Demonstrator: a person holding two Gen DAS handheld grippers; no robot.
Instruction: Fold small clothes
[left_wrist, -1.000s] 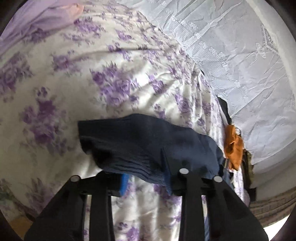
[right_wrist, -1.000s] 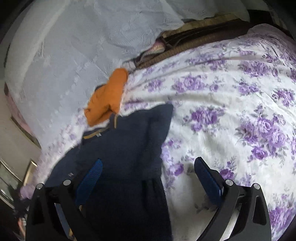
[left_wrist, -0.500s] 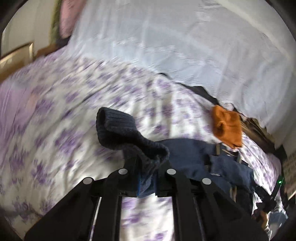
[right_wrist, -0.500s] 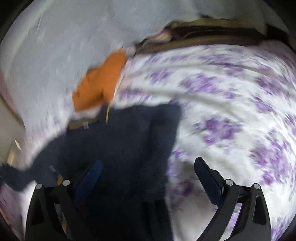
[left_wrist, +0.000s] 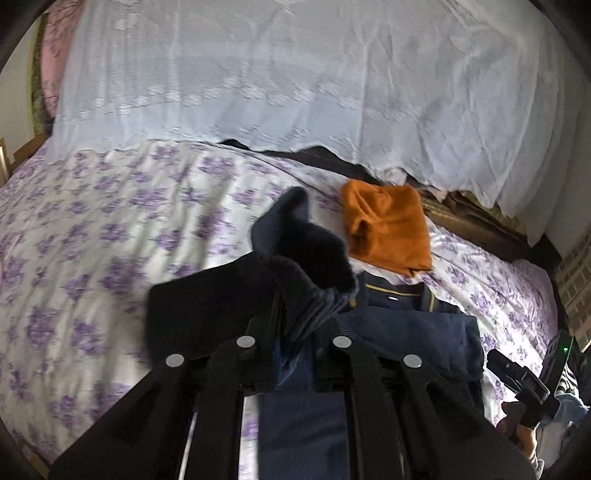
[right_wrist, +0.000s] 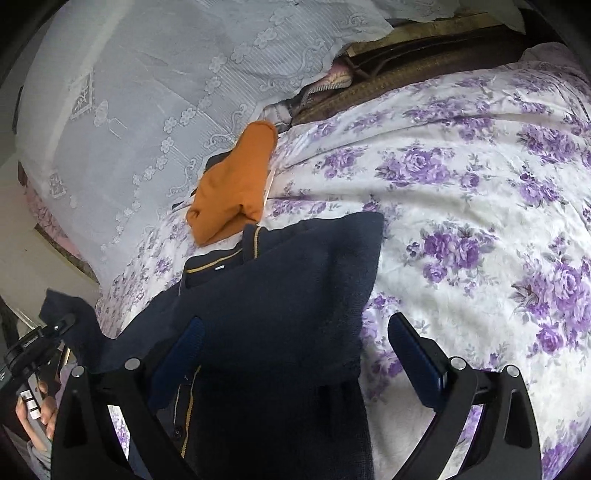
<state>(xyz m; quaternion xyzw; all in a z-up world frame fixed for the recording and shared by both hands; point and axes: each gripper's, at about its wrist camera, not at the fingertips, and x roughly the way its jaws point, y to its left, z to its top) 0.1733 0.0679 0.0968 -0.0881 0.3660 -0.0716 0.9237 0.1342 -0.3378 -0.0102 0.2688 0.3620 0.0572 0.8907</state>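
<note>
Plainly, the cardigan (right_wrist: 280, 295) was a small navy knit, ribbed at the cuffs and trimmed with a thin mustard line round the collar and down the buttoned front. It lay on the floral sheet (right_wrist: 461, 206), collar toward the far edge of the bed, with one side panel folded in across the chest so that its edge ran as a slanting line over the front. The left gripper (left_wrist: 295, 328) was pressed together on a sleeve (left_wrist: 306, 251) (the ribbed cuff end curled up and over beyond the fingertips), holding it raised above the body of the garment. The right gripper (right_wrist: 295, 350) hung over the lower part of the cardigan with its jaws spread wide, one blue pad (right_wrist: 184, 354) above the dark knit and the other above the bare sheet beside it; neither pad gripped any cloth. Just past the collar lay an orange garment (right_wrist: 236, 188), loosely folded and touching the cardigan's top edge. Behind it a white lace cloth (left_wrist: 295, 74) hung down to the bed. A hand (right_wrist: 40, 410) showed at the lower left of the right wrist view, on the left gripper's handle.
</note>
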